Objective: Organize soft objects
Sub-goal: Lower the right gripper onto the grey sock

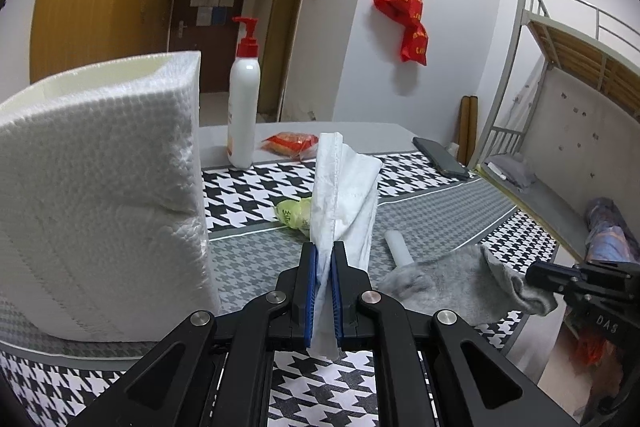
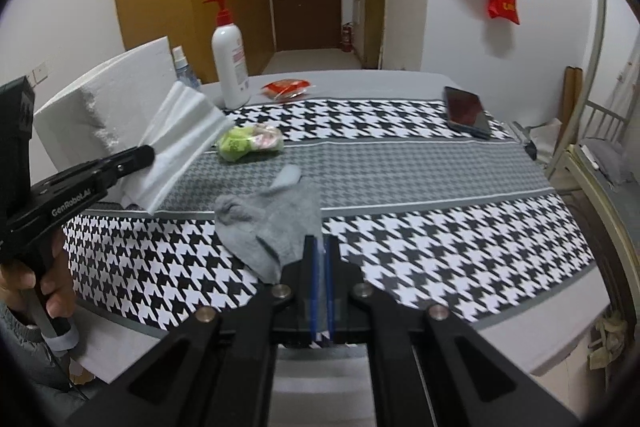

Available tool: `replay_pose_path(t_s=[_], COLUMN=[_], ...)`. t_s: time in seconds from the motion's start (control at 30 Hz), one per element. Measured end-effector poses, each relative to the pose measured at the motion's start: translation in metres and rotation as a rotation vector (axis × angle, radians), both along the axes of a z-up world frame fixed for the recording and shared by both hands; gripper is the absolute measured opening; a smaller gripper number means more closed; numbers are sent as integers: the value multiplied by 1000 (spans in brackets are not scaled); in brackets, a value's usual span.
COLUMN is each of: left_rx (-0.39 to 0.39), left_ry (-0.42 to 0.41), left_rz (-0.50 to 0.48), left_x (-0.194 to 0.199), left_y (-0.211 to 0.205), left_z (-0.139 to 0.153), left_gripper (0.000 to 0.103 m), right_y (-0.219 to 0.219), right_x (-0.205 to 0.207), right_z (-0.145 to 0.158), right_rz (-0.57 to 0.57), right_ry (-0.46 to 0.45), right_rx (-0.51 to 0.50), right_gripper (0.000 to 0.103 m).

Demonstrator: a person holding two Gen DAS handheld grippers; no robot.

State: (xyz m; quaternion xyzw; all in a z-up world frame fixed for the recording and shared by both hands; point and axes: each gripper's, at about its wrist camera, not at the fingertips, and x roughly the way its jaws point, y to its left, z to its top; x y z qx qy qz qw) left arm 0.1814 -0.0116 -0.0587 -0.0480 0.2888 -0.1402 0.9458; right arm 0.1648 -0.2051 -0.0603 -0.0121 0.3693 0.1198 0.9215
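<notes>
My left gripper (image 1: 324, 251) is shut on a folded white cloth (image 1: 344, 187), which stands up from between its blue pads. From the right wrist the same cloth (image 2: 180, 143) fans out of that gripper (image 2: 146, 155) over the table's left side. A grey sock (image 2: 272, 223) lies crumpled on the houndstooth tablecloth (image 2: 440, 223). My right gripper (image 2: 322, 243) is shut, with the sock's edge pinched between its pads. In the left wrist view the sock (image 1: 460, 287) stretches right to the right gripper (image 1: 532, 275). A green soft bundle (image 2: 248, 143) lies mid-table.
A tall white foam block (image 1: 100, 187) stands at the left. Behind are a white pump bottle (image 1: 244, 107), a red packet (image 1: 288, 143) and a dark phone (image 1: 440, 157). A white tube (image 1: 396, 247) lies by the sock. A bunk bed (image 1: 560, 67) borders the right.
</notes>
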Motion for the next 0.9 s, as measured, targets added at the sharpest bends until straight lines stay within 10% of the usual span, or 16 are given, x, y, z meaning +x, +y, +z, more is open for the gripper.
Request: replay_pose_path(t_s=[0.53,0.6,0.73,0.9], left_rx=[29,29,28,27], left_ry=[-21,-22,-27,-38], left_rz=[6,7,11,17], left_x=[-15,-16,-18,-23], left_y=[-10,-10,-10,-8], left_z=[7,7,8,10], left_gripper=[8,8,8,8], right_y=[-12,-9,-2,7], right_x=[-7,-4,-1,5], right_z=[-1,-5,-10,-16], right_rz=[19,35,63,96], right_ry=[28,37,28,18], right_rx=[52,56,58,56], right_gripper=[9,17,73,75])
